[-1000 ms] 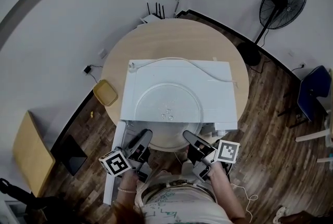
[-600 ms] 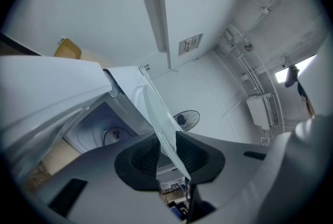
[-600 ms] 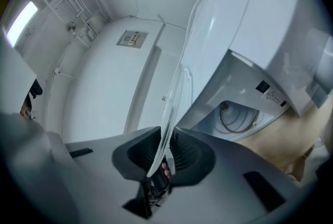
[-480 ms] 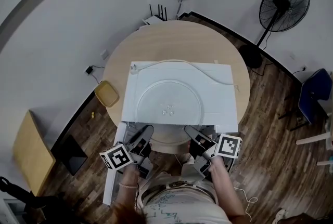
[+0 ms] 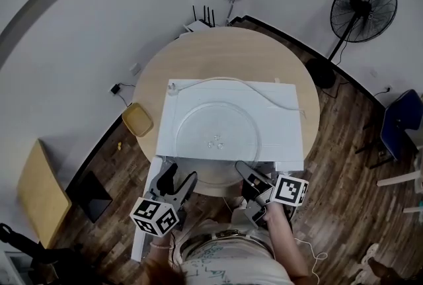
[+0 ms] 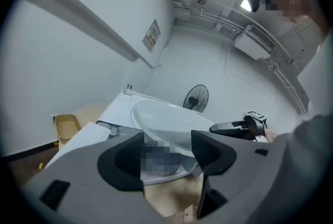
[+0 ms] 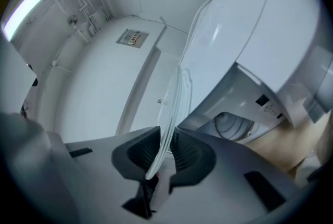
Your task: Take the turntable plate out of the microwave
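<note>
A: We're looking down on the white microwave [image 5: 287, 112], sitting mid-frame on the round wooden counter [image 5: 225, 49]. Its door [image 5: 142, 211] hangs open toward the lower left.

B: And the glass turntable plate [image 5: 218, 131] is out of the cavity! We see it spread over the microwave's top, with the near rim poking past the front edge. Whether it touches the top, we can't tell.

A: The right claw [image 7: 167, 139] has it. In the right gripper view we've got the plate edge-on, and both dark pads are pinching the rim.

B: Over to the left claw [image 6: 167, 140], whose jaws have just been opening and now stand spread wide. We see the plate's rim through the gap, and neither pad presses on it.

A: From the head view, both claws sit at the lower centre of the frame, just in front of the microwave's open mouth, left one beside the door.

B: Around it all, we spot a white cable [image 5: 218, 79] trailing across the back of the microwave's top. A yellow tray [image 5: 137, 120] sits at the counter's left edge, and a standing fan [image 5: 362, 2] is in the upper right.
</note>
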